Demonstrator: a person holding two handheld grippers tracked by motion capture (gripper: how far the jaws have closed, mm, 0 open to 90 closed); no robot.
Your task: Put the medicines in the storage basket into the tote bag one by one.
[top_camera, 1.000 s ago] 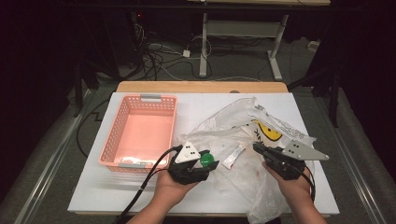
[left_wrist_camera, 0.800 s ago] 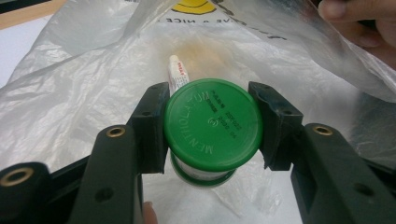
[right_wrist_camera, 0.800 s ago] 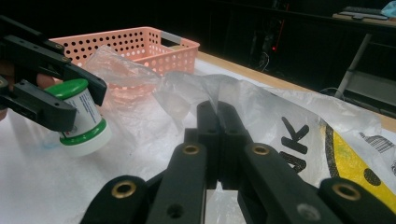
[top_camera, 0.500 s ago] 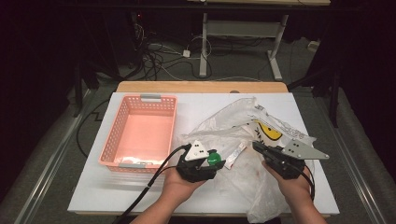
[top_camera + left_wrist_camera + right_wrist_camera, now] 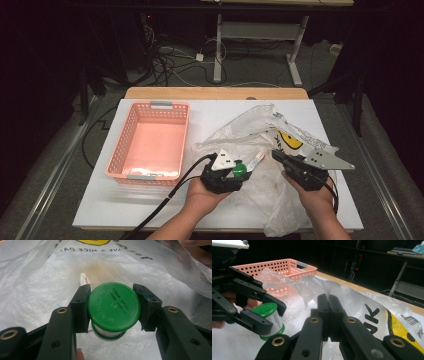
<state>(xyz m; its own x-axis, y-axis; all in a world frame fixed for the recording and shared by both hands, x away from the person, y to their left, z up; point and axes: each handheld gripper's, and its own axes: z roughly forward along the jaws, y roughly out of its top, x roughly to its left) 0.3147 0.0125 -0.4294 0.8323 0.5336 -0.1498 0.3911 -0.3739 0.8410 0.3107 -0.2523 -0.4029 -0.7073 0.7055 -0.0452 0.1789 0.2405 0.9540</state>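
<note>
Left gripper (image 5: 112, 307) clamps green-lidded jar (image 5: 113, 305) over white table (image 5: 100, 205)

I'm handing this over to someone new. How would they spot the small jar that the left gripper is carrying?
Start at the white table, right of the pink basket, where a crumpled clear plastic bag lies. Over the bag's left part, the left gripper is closed on a small white jar lying sideways. Its round green lid with raised lettering sets it apart from the thin white tube beside it.
</note>
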